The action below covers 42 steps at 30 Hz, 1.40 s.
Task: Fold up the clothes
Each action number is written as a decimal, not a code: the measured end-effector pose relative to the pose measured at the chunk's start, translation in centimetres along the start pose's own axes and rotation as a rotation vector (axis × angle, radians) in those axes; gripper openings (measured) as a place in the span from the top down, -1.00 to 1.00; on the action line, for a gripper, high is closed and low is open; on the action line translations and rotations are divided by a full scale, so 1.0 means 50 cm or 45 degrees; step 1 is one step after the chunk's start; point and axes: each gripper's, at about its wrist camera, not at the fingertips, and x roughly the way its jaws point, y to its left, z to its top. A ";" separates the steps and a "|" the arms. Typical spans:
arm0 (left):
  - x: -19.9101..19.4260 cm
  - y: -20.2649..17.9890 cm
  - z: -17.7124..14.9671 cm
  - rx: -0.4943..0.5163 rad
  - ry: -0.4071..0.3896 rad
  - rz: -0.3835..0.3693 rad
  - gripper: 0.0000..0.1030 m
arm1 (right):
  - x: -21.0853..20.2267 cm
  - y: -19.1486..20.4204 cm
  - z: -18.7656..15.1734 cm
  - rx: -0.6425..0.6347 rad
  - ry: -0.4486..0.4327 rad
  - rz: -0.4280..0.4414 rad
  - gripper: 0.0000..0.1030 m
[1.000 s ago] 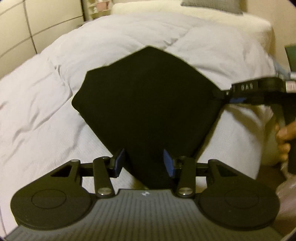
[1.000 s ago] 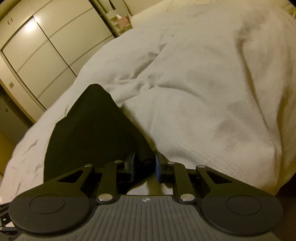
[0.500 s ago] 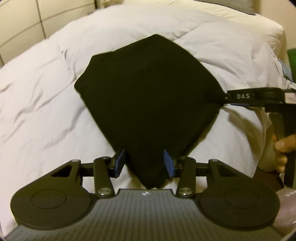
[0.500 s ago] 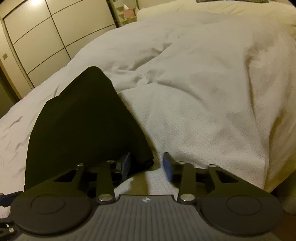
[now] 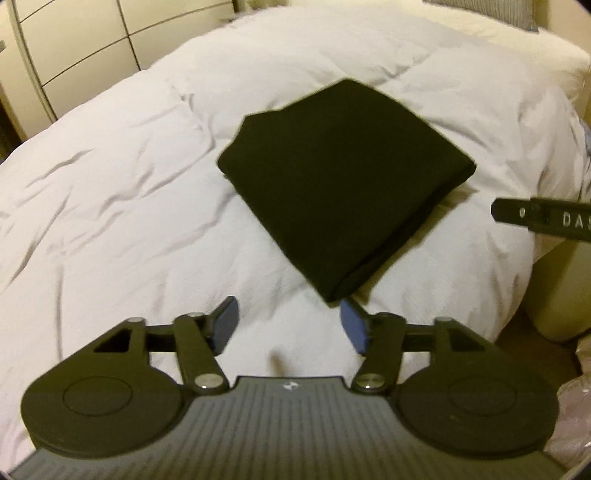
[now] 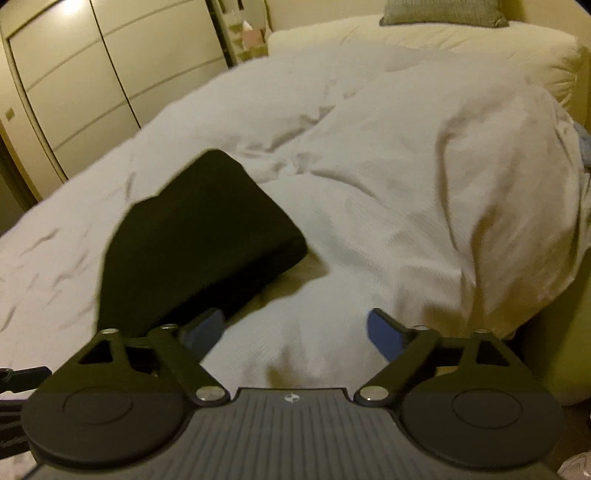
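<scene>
A black garment [image 5: 340, 184] lies folded into a flat diamond-shaped stack on the white duvet [image 5: 129, 206]. My left gripper [image 5: 288, 325] is open and empty, just short of the stack's near corner and not touching it. My right gripper [image 6: 295, 332] is open and empty, to the right of the same black garment [image 6: 195, 243], clear of its near right edge. Part of the right gripper's body shows at the right edge of the left wrist view [image 5: 543, 219].
The white duvet [image 6: 406, 184] covers the bed and falls off at its right edge. A cream pillow [image 6: 443, 40] and a grey cushion [image 6: 443, 13] lie at the head. Cream wardrobe doors [image 6: 92, 74] stand to the left.
The right gripper opened and let go of the garment's corner. Both grippers pulled back from the garment, which now lies flat and free on the duvet.
</scene>
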 end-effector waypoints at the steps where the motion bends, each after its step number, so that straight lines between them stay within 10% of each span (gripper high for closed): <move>1: -0.019 0.005 -0.007 -0.009 -0.019 -0.001 -0.21 | -0.017 0.006 -0.003 -0.005 -0.005 0.007 -0.73; 20: -0.181 0.096 -0.076 -0.208 -0.168 0.015 -0.41 | -0.182 0.138 -0.034 -0.201 -0.037 -0.030 -1.00; 42: -0.137 0.132 -0.063 -0.262 -0.105 0.077 -0.67 | -0.137 0.162 -0.058 -0.341 -0.002 -0.073 -1.00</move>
